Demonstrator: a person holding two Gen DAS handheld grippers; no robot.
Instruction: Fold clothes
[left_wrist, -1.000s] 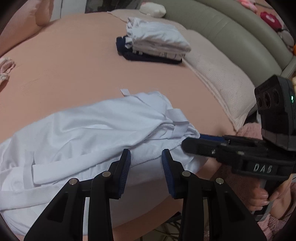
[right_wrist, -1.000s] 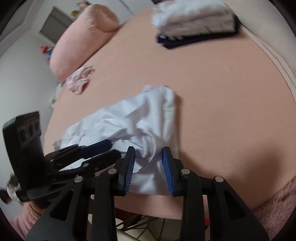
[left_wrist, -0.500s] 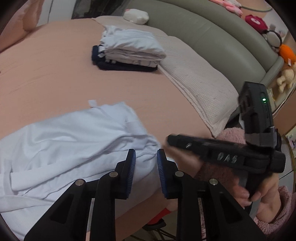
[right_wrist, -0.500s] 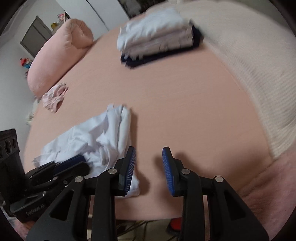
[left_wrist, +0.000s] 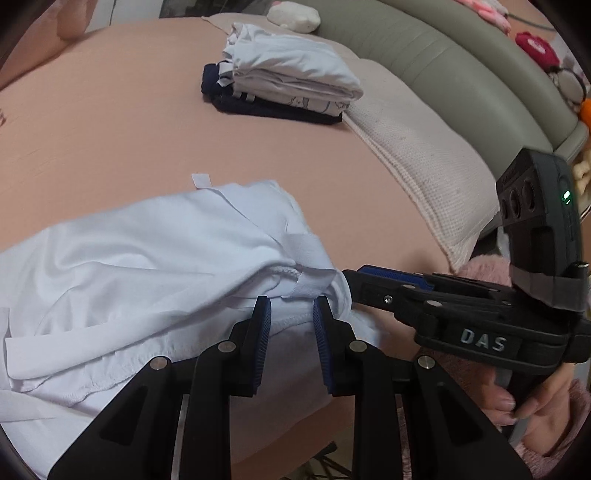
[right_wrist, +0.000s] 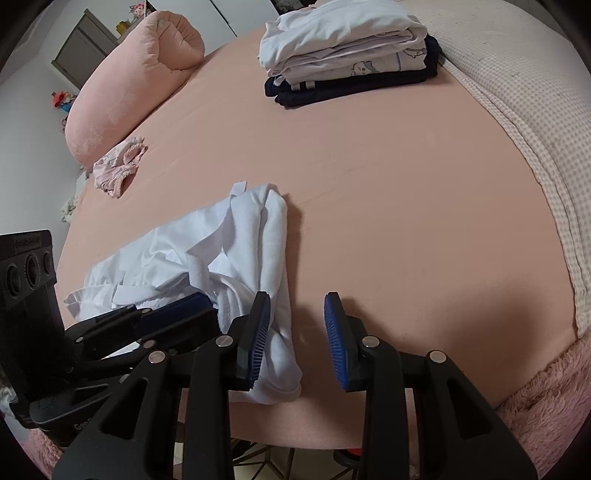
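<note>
Left wrist view is showing the left gripper (left_wrist: 291, 314) angling down over the near edge of the crumpled white garment (left_wrist: 155, 266), its ribbed blue pads standing apart with a stitched hem lying in the gap; whether the pads are pinching that hem I cannot tell. The cloth is thin and smooth, bunching into soft folds, with flat white straps trailing off it. It is lying on a smooth peach bedsheet (left_wrist: 110, 129) close to the bed's front edge. The right gripper (right_wrist: 297, 332) is reaching in from the side, a hand (left_wrist: 532, 410) in a fuzzy pink sleeve wrapping its black handle. In the right wrist view its jaws are standing parted, the left pad touching the garment's rolled edge while bare sheet is showing between the pads. Further back a neat folded pile (right_wrist: 351, 55), white pieces over navy, is sitting beside a waffle-textured cream blanket (right_wrist: 535, 129), and a plump pink bolster (right_wrist: 129, 81) is lying at the far left
</note>
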